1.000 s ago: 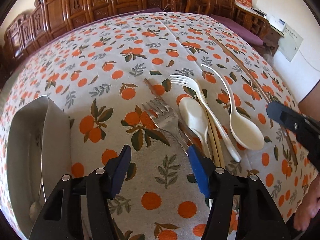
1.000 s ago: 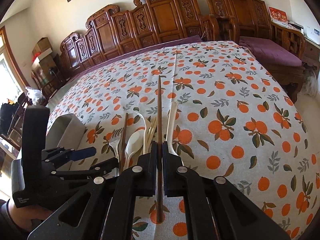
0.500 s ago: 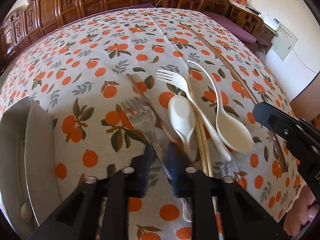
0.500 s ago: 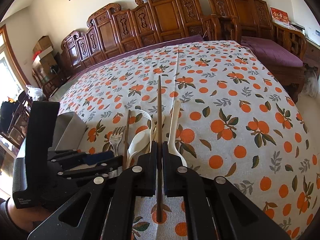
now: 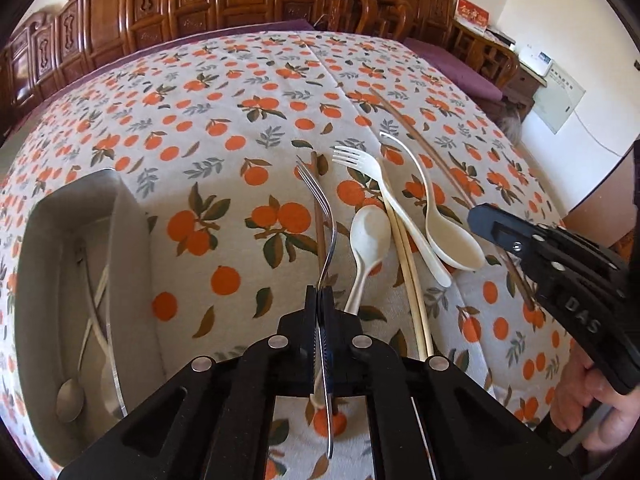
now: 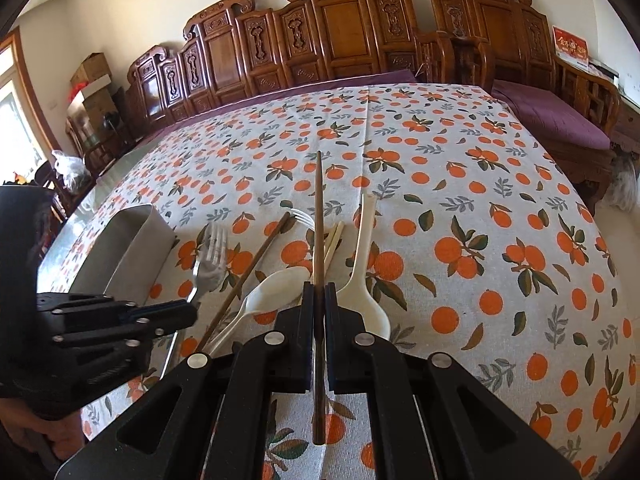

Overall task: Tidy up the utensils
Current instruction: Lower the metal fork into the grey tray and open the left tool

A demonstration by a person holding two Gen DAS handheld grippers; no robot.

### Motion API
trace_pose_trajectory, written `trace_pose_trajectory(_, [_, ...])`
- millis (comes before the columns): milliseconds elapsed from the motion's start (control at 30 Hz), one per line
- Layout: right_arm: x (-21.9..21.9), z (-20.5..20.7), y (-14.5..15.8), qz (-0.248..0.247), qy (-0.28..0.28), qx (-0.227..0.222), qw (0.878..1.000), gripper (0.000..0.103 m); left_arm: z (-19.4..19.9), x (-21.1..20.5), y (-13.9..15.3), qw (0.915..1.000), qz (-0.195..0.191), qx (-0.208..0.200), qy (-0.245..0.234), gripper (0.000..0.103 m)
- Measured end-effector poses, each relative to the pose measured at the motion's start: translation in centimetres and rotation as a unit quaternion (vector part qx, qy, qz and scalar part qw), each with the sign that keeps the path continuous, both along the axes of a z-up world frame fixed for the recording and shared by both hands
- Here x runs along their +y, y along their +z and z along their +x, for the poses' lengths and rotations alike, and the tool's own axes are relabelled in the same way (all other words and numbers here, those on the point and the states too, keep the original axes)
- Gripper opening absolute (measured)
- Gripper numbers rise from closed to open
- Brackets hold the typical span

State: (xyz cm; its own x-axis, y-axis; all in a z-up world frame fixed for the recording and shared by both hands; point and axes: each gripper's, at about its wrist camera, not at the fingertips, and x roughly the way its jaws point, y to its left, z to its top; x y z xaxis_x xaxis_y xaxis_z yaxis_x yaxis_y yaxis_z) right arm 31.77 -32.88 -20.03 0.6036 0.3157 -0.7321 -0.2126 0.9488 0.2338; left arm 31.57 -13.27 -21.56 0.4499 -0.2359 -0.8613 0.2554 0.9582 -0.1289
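My left gripper (image 5: 320, 294) is shut on a metal fork (image 5: 320, 208) and holds it lifted and tilted above the orange-print tablecloth; the fork also shows in the right wrist view (image 6: 208, 256). My right gripper (image 6: 319, 290) is shut on a dark brown chopstick (image 6: 318, 216) that points away over the table. On the cloth lie a white plastic fork (image 5: 360, 164), two white spoons (image 5: 370, 236) (image 5: 448, 236), a pale chopstick pair (image 5: 408, 264) and another brown chopstick (image 5: 318, 216). A metal bin (image 5: 44, 272) at the left holds a metal spoon (image 5: 70, 396).
Carved wooden benches (image 6: 320, 40) line the far side of the table. A purple-cushioned seat (image 6: 552, 116) stands at the right. The table's near edge lies just below both grippers.
My left gripper closed on the metal fork's handle and lifted it off the cloth, turning it on edge. My right gripper kept hold of the brown chopstick and stayed nearly still.
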Motion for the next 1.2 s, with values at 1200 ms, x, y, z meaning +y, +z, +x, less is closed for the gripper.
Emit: trace_pose_trajectory(1200, [6.7, -2.6, 1.7, -0.011, 0.086, -0.021, 0.996, 0.006, -1.8, 14.0, 5.9, 0.9945, 0.021, -0.065, 0.079, 0.002])
